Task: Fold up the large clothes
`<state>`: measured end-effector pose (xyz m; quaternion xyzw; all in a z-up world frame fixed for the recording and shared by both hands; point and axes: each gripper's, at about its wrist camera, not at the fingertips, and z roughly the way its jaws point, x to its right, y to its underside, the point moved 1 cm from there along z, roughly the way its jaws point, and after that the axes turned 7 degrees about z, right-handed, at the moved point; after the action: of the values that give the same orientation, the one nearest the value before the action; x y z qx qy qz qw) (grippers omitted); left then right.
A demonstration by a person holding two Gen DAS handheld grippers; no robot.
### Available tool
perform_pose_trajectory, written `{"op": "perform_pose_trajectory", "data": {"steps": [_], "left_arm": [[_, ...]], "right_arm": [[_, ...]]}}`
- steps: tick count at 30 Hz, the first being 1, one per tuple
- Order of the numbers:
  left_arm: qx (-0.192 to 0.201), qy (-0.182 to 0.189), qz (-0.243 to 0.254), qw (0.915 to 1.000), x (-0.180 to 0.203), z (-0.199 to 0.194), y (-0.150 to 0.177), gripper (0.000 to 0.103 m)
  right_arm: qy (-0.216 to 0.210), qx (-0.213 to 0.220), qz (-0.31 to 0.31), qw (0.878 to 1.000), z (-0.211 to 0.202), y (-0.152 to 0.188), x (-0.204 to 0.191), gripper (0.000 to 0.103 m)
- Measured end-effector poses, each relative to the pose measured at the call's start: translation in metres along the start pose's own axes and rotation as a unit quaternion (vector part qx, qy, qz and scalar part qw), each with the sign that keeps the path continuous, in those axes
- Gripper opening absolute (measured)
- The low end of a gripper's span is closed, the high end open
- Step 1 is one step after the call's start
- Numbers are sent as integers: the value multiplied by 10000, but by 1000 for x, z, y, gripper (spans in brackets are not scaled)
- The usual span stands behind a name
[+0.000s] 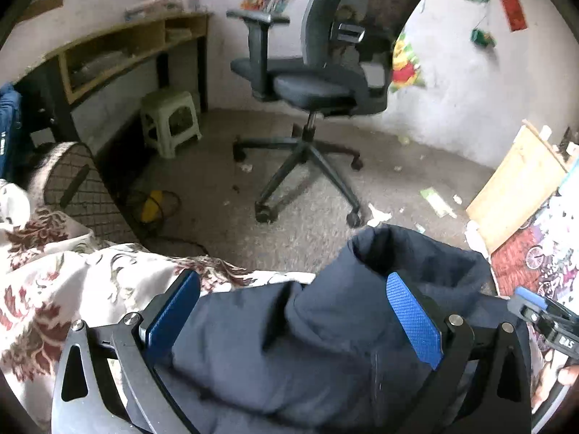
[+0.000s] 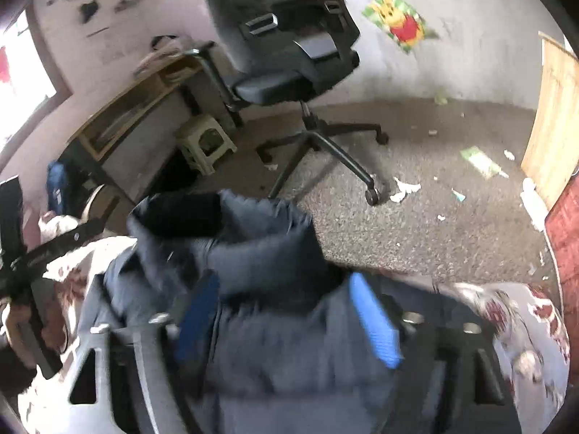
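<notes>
Folding is judged to be only partly done: the navy padded jacket (image 1: 325,343) is seen bunched on the floral bedspread (image 1: 54,282) at the bed's edge, with one puffy section raised into a rounded hump and no flat, squared fold yet visible, so smoothing and the closing folds are taken to be left. The left gripper (image 1: 295,314) is held over the garment with its jaws spread wide; the blue pads (image 1: 416,322) are set apart on either side of the fabric and no cloth is seen pressed between them. The right gripper (image 2: 286,318) is shown blurred, its jaws partly apart with the jacket's bulk lying between them; whether cloth is pinched cannot be told from the smeared view. The jacket is read as a quilted shell, matte and soft, with stitched channels and thick rolled edges, and a dark opening at its far end; springing back after folding is to be expected. The pads are textured with a fine dimpled grid and carried on dark metal linkages. The bedspread is printed in cream with dark red blooms. Beyond the bed, a mesh-backed office chair (image 1: 325,83) is seen on gritty, littered flooring.
</notes>
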<state>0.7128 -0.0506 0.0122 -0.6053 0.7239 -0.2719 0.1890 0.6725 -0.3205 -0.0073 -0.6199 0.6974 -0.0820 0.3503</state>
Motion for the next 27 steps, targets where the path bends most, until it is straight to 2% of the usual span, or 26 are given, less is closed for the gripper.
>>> {"op": "perform_pose_trajectory", "data": {"steps": [4,6,7,8,9,10,11,15,19,23,27], "left_arm": [[-203,-111,-172,9996,-2,25,-11,99],[-234,-22,-220,9995,2,34,-16,92],[-306,45,-219,9993,4,37,-16,71],[-411,181,-186,9988,6,41,-15,42],[-520,300,-126,9981,10,43,-12,30],[-549,367,-56,9978,12,44,-7,14],[-492,389,-10,9980,13,41,-5,8],[-205,517,118,9984,8,15,9,5],[-159,516,445,9975,2,-9,31,3],[-463,418,1000,9930,4,-18,71,3],[-845,261,1294,9876,17,-2,114,3]], "right_arm": [[52,-254,-30,9997,34,-23,-8,48],[152,-265,-78,9995,42,-28,-11,46],[219,-252,-98,9994,45,-28,-12,38],[290,-248,-117,9992,47,-28,-13,24],[393,-227,-123,9989,47,-26,-12,17],[373,-223,-76,9990,47,-24,-9,13],[326,-216,-31,9992,44,-21,-8,9],[348,-71,-142,9993,19,-3,-6,5],[344,18,-420,9985,-9,22,-6,4],[454,-88,-801,9957,-18,52,-9,4],[603,-249,-740,9951,-7,79,-4,4]]}}
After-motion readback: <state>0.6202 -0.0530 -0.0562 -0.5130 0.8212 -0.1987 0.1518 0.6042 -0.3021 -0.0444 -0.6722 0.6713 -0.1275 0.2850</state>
